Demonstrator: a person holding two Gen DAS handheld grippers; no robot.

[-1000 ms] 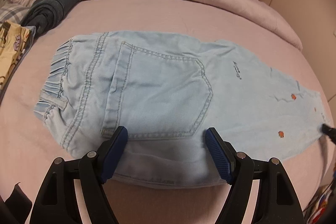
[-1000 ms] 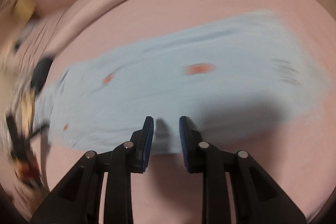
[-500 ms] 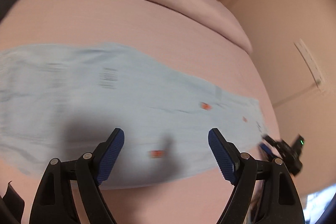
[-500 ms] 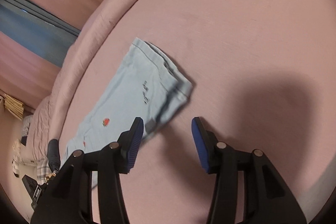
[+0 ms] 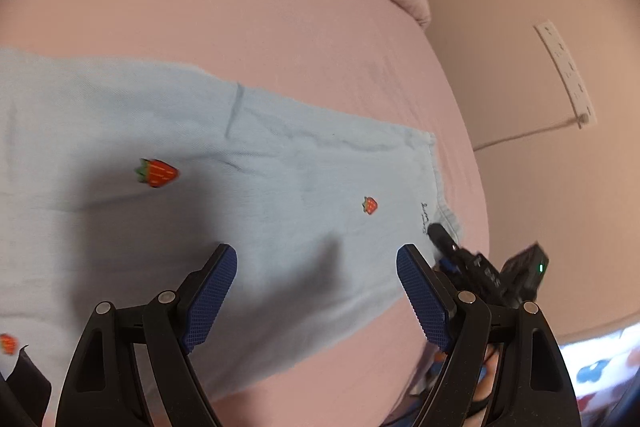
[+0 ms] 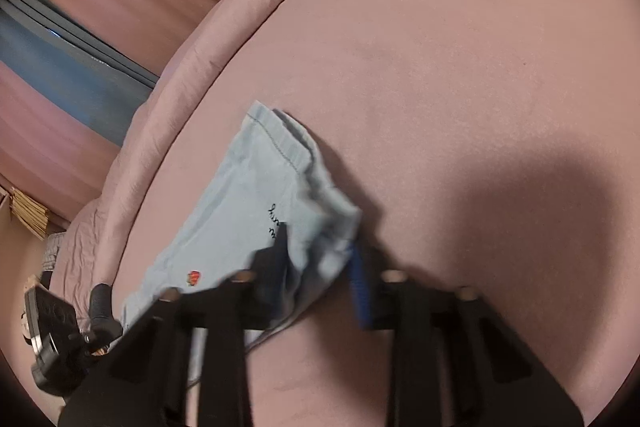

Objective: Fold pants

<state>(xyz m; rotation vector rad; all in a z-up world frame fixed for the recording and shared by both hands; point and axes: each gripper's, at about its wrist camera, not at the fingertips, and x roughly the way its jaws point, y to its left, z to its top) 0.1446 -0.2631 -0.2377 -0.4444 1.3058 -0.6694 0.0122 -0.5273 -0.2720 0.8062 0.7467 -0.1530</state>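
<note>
The light-blue pants (image 5: pixel 248 195) are laid flat on the pink bed (image 5: pixel 260 27), with the left claw (image 5: pixel 316 291) held spread above them and the right claw (image 6: pixel 320 267) spread around the hem corner.

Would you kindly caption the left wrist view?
Open left hand-held gripper over strawberry-print pants on pink bed.

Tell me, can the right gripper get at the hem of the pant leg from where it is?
Probably yes. The right gripper stands open astride the hem corner of the pants, with nothing visibly between. Motion blur hides whether the pads touch the cloth yet.
</note>
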